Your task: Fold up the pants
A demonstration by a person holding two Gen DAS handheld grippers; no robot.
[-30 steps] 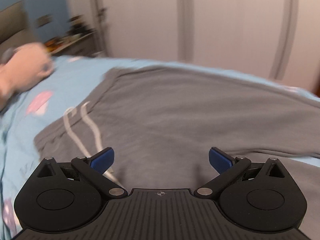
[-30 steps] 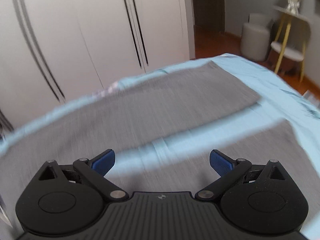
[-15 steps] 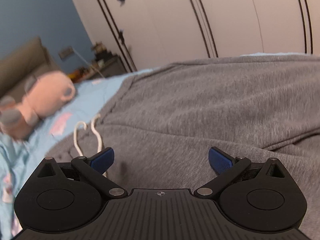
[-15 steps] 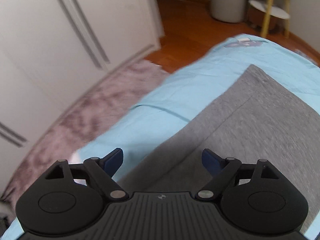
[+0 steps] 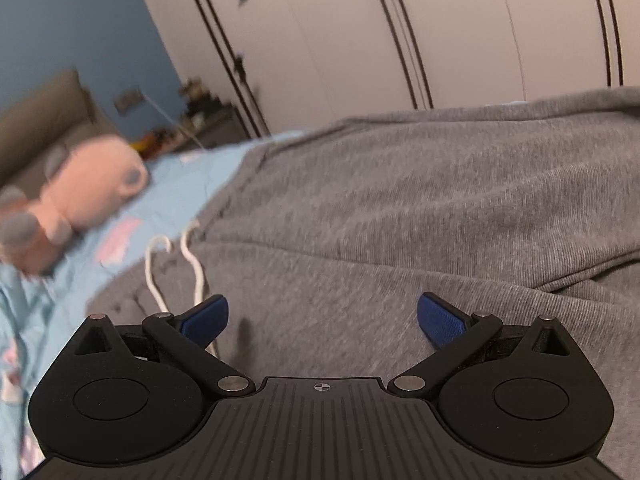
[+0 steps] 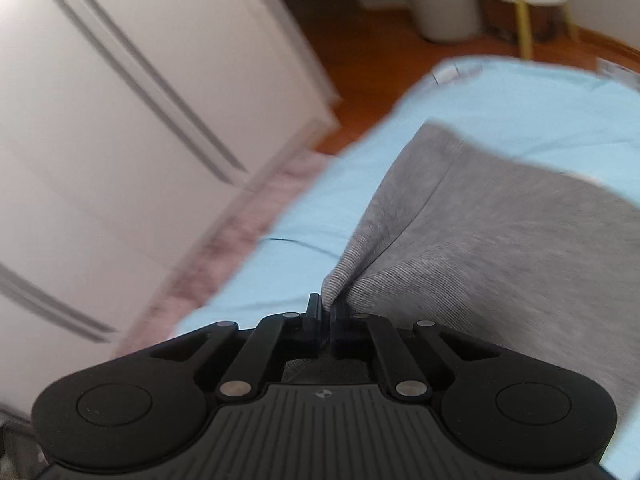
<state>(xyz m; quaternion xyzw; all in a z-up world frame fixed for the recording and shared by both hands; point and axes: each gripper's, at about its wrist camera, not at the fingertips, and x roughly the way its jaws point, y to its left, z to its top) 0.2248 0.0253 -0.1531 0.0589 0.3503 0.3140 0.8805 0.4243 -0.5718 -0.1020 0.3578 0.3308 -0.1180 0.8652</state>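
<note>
A: What changed on the grey sweatpants (image 6: 500, 248), spread on the light-blue bedsheet (image 6: 304, 216)?
B: The right gripper (image 6: 325, 312), spread wide half a second ago, is now clenched on a hem corner, so a fold looks under way.
A: And the left gripper (image 5: 322, 318)?
B: Released, holding nothing, over the waistband near the white drawstring (image 5: 192, 256).

a bed with a light blue sheet (image 5: 168, 196) carries grey pants (image 5: 400, 216), spread flat, and a pink plush toy (image 5: 80, 192) near its head end.

Black ribbed left claw (image 5: 322, 322) with blue pads (image 5: 205, 318), silver screws.
</note>
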